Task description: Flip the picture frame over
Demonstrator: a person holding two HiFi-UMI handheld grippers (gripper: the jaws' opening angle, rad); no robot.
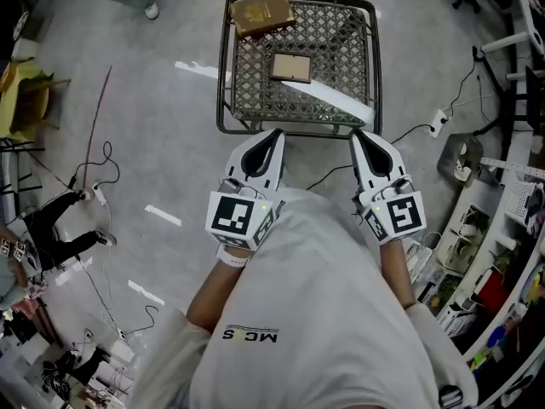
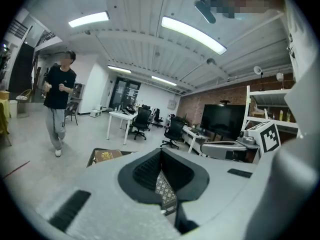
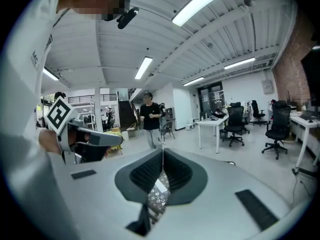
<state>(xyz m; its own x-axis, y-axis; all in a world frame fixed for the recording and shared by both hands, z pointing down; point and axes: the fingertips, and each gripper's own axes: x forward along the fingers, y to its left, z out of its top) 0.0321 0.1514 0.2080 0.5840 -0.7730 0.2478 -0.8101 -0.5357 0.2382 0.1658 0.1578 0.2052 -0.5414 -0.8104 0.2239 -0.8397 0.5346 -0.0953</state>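
The person's white shirt (image 1: 315, 313) fills the bottom of the head view. Two grippers are held in front of it, just short of the near edge of the wire-mesh table (image 1: 223, 83): the left gripper (image 1: 276, 135) and the right gripper (image 1: 357, 135), each bearing one marker cube. On the table lie one picture frame (image 1: 291, 66) at its middle, one brown box (image 1: 262, 11) at its far left corner, and one white strip (image 1: 336, 99) slanting across its near right part. In the left gripper view the jaws meet at their tips and hold nothing. In the right gripper view the jaws are likewise pressed together and empty.
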